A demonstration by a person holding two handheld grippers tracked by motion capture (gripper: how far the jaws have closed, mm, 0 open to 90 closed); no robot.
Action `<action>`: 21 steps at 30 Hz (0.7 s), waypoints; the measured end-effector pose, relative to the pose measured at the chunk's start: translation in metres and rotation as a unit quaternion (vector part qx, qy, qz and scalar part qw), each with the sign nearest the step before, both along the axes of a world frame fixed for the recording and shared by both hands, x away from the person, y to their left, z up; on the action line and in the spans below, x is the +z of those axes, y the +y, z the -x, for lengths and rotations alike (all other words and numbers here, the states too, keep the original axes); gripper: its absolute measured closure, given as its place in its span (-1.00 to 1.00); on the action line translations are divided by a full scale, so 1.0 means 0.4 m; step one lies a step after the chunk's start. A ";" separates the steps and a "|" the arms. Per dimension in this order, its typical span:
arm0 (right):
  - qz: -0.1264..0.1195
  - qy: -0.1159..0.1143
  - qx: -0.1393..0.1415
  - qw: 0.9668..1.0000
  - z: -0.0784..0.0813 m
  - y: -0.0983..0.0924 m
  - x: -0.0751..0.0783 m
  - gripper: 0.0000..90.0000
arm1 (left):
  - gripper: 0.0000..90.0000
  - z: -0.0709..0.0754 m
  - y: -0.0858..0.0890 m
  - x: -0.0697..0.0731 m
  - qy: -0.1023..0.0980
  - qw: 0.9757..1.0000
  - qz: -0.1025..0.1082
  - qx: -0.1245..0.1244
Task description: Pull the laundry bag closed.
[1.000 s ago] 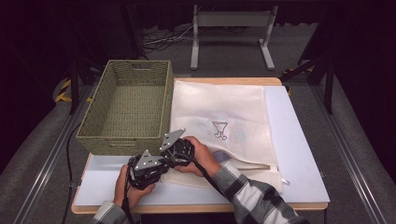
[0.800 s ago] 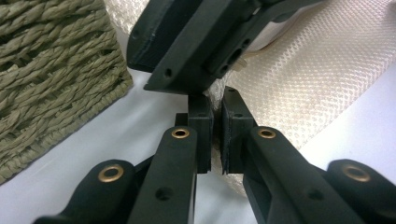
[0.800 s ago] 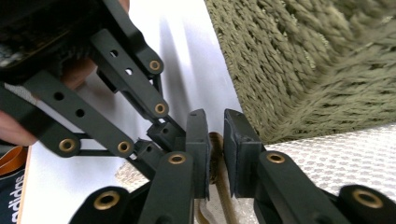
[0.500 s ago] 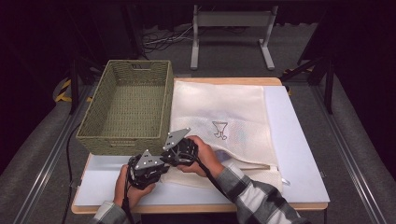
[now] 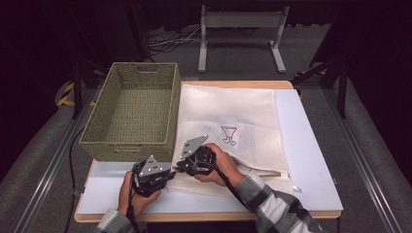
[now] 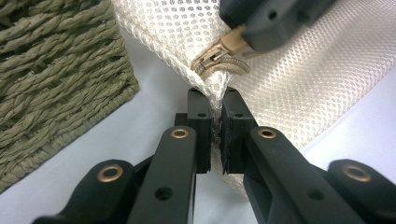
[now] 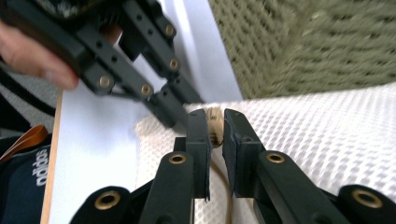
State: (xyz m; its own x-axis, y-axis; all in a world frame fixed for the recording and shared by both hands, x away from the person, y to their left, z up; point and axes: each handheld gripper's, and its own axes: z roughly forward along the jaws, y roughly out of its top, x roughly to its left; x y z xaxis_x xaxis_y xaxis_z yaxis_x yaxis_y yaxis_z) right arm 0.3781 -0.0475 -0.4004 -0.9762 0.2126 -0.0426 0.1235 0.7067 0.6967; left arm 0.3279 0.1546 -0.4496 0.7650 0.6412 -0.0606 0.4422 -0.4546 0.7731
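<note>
A white mesh bag (image 5: pixel 233 111) with a small printed figure lies flat on the table. My left gripper (image 5: pixel 168 176) is shut on the bag's near-left corner, and the left gripper view shows the mesh (image 6: pixel 317 70) pinched between its pads (image 6: pixel 215 100). Just beyond that corner is the tan zipper pull (image 6: pixel 219 56). My right gripper (image 5: pixel 180 167) comes in from the right. Its jaws have just been closing, and they are now shut (image 7: pixel 215 122) on the zipper pull (image 7: pixel 214 115). The left gripper (image 7: pixel 175 109) sits right beside it.
A woven green basket (image 5: pixel 131 107) stands empty at the left, its near wall close to both grippers (image 6: pixel 51 70). The white table top (image 5: pixel 311 160) runs on to the right of the bag. A metal stand (image 5: pixel 240 39) is on the floor behind the table.
My right gripper has shifted a little to the right along the bag's near edge, and its jaws have closed further. The left gripper has kept still on the corner.
</note>
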 end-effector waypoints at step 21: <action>0.027 -0.012 0.007 1.000 -0.004 0.010 -0.012 0.82 | 0.76 -0.006 0.010 0.005 0.009 1.000 0.013 -0.006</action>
State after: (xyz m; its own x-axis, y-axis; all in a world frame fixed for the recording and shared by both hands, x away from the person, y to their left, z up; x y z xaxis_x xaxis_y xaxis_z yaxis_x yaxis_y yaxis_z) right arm 0.3795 -0.0436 -0.4054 -0.9777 0.1951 -0.0775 0.0962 0.7445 0.6606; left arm 0.3301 0.1588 -0.4475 0.7711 0.6302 -0.0909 0.4506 -0.4393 0.7772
